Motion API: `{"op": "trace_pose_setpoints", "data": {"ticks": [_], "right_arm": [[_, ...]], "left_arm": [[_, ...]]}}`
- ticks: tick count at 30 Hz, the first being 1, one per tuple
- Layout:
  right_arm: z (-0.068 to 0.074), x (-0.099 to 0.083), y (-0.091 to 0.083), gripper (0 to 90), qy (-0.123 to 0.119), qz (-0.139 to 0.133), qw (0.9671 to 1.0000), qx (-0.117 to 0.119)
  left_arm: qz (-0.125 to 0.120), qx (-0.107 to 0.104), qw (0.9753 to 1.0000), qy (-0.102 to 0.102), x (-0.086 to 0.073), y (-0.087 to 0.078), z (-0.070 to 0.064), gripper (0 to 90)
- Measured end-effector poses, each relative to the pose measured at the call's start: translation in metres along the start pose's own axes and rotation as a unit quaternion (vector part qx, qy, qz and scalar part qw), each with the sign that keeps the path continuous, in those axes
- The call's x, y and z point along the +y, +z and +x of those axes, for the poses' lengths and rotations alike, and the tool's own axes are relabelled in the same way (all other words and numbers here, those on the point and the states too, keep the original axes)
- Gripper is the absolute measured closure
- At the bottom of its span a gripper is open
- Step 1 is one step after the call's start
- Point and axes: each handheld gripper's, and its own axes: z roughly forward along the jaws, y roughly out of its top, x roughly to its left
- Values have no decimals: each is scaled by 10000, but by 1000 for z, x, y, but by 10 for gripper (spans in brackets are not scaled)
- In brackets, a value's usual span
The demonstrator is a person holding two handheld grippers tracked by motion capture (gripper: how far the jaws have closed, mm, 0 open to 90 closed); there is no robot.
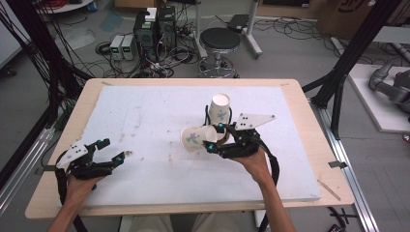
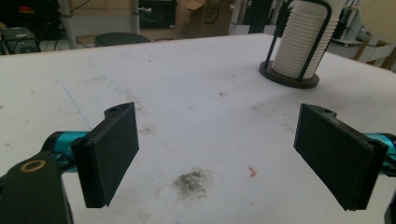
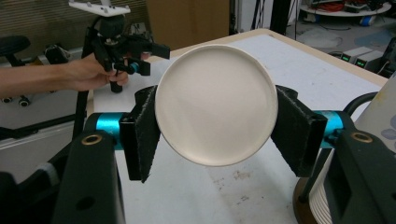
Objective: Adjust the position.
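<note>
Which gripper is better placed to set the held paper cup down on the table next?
The right gripper. Its jaws are already shut on the paper cup, held on its side beside the cup stack. The left gripper rests open near the table's left side, holding nothing.

I am carrying a black gripper in each hand. My left gripper [image 1: 112, 151] is wearing a grey three-cornered plate dotted with dark marks, and my right gripper [image 1: 212, 137] is wearing one too. Teal collars are showing behind my flat, black, rectangular fingers [image 2: 111, 154]. Brass-ringed screw holes are sitting in the black housings, black cables are trailing near my bare forearms, and light trousers are showing below.
</note>
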Motion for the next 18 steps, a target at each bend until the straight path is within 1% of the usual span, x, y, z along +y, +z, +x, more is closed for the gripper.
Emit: {"op": "trace_pose_setpoints", "data": {"ticks": [1, 2, 3, 4, 5, 6, 7, 8, 9, 10, 11, 12, 13, 14, 15, 16, 17, 18], "right_arm": [[0, 0, 0, 381, 0, 0, 10000, 0], [0, 0, 0, 381, -29, 14, 10000, 11], [0, 0, 0, 381, -29, 14, 10000, 11], [0, 1, 0, 381, -34, 2, 10000, 17], [0, 1, 0, 381, -34, 2, 10000, 17], [-1, 1, 0, 381, -45, -5, 10000, 26], [-1, 2, 0, 381, -55, -8, 10000, 37], [0, 2, 0, 381, -43, 3, 10000, 68], [0, 2, 0, 381, -43, 3, 10000, 68], [-1, 3, 1, 381, -85, 27, 9999, 81], [-1, 3, 1, 381, -85, 27, 9999, 81], [0, 4, 2, 381, -79, 25, 9999, 124], [-1, 5, 2, 381, -92, 47, 9998, 150], [-1, 7, 3, 381, -127, 62, 9997, 195], [-1, 7, 3, 381, -127, 62, 9997, 195], [-2, 9, 4, 382, -141, 62, 9995, 258], [-2, 9, 4, 382, -141, 62, 9995, 258], [-2, 11, 6, 381, -150, 65, 9994, 296]], "left_arm": [[0, 0, 10000, 0, 0, 0, 0, 139], [-50, -133, 9999, 35, 6, 1, -2, 139], [-50, -133, 9999, 35, 6, 1, -2, 135], [-68, -354, 9993, 70, 12, 3, -4, 123], [-68, -354, 9993, 70, 12, 3, -4, 114], [-67, -453, 9989, 95, 15, 4, -6, 112], [-52, -550, 9984, 146, 17, 5, -8, 106], [-42, -732, 9970, 252, 23, 8, -11, 97], [-42, -732, 9970, 252, 23, 8, -11, 97], [-42, -912, 9952, 343, 28, 11, -13, 96], [-42, -912, 9952, 343, 28, 11, -13, 95], [-35, -1068, 9936, 357, 33, 13, -13, 95], [-23, -1150, 9927, 367, 35, 14, -14, 92], [-1, -1385, 9896, 379, 40, 18, -15, 88], [-1, -1385, 9896, 379, 40, 18, -15, 87], [33, -1494, 9880, 400, 43, 20, -16, 88], [71, -1586, 9863, 441, 45, 22, -17, 88], [111, -1744, 9835, 472, 50, 26, -20, 88]]}}
